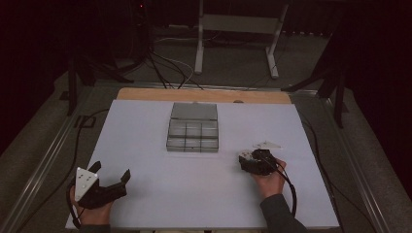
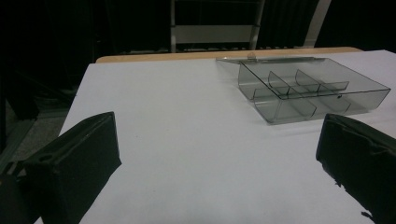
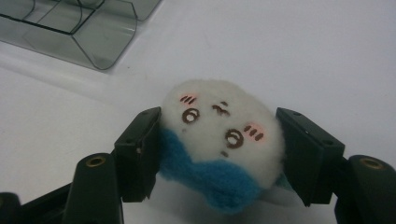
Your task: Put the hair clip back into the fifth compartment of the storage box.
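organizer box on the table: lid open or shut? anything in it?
Open and empty. The clear compartment box has its lid folded back flat on the table behind it, and every divided cell that shows in the high view and the left gripper view is bare.

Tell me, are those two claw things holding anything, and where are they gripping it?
The right gripper is shut on a small white-and-blue plush toy, its jaws pressing the toy's two sides. The left gripper is open and holds nothing.

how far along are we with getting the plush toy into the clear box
Done: the right hand-held gripper is shut on the plush toy, which sits between its jaws low over the white table. In hand: that grip. Left: carrying it to the open clear box, whose compartments look empty. The left hand-held gripper is open, holding nothing.
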